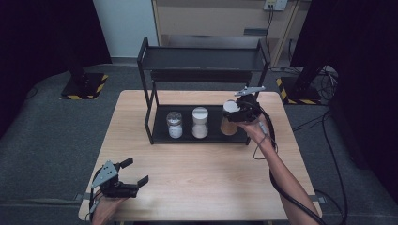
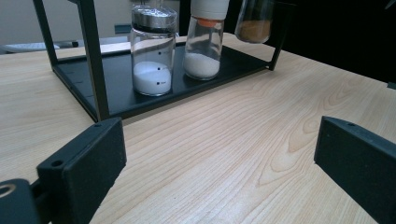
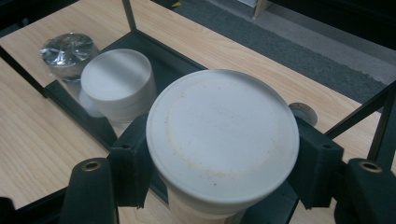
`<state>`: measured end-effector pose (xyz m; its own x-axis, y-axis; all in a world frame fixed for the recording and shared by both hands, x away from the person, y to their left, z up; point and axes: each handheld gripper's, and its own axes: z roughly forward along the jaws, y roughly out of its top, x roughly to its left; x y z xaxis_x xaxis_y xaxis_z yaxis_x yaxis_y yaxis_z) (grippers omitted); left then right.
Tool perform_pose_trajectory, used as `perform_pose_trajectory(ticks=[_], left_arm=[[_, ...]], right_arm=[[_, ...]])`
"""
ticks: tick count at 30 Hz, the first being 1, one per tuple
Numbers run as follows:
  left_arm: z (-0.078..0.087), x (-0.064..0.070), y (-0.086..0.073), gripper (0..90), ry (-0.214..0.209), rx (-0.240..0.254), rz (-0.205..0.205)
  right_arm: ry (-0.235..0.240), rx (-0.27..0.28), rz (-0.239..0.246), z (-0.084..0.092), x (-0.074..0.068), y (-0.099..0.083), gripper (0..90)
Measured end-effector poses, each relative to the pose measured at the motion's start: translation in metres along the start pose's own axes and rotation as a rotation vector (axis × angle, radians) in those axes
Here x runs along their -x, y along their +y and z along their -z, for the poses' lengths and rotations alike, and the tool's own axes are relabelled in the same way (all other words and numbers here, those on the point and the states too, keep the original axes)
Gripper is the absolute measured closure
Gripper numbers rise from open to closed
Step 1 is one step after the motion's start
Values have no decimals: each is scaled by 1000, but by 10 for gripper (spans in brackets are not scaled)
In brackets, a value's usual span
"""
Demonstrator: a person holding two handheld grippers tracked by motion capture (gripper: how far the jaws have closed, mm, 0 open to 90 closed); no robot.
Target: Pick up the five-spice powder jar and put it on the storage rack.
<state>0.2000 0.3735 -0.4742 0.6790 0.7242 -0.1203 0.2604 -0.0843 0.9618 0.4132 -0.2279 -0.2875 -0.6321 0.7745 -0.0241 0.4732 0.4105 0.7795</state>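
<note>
Your left gripper (image 1: pixel 126 176) rests near the front left corner of the wooden table (image 1: pixel 197 187), well apart from the work. Its jaws stand wide apart with nothing between them; in the left gripper view they frame bare wood, with the rack's lower tray farther off. Your left hand lies low at the table's edge, the gripper roughly level and aimed toward the rack.

On the bottom tray of the black two-tier rack (image 1: pixel 151 122) stand, from the left, a glass shaker with a metal lid (image 1: pixel 174 124), about a third full of white powder, then a jar with a white cap (image 1: pixel 200 123), also holding white grains.

At the right end of that tray is the step in hand: your right gripper (image 1: pixel 233 112) is clamped on the jar of brown spice (image 1: pixel 228 125) just under its broad white lid (image 3: pixel 223 135), one pad on either side of the neck. I judge you are either setting this jar into the free right-hand spot or lifting it out; the frames do not settle which. I cannot tell whether its base touches the tray.

Either way, the next move calls for keeping the jar upright and clear of the rack's right post and of the white-capped jar just beside it. Your right forearm reaches in from the lower right, the wrist cocked so the gripper comes at the jar from its right side.
</note>
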Motion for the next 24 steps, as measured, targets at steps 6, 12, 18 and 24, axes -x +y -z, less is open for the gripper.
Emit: perform_pose_trajectory(ticks=[6,12,18,24], left_arm=[[1,0,0,14,2,2,2],[1,0,0,14,1,1,0],[1,1,0,14,3,3,0],[2,0,0,14,3,3,-1]], right_arm=[[-37,-2,-19,-10,-6,0,342],[-51,-11,-47,-18,-6,-3,341],[-62,-12,-53,-26,-9,-7,341],[-66,-20,-56,-33,-11,-8,341]])
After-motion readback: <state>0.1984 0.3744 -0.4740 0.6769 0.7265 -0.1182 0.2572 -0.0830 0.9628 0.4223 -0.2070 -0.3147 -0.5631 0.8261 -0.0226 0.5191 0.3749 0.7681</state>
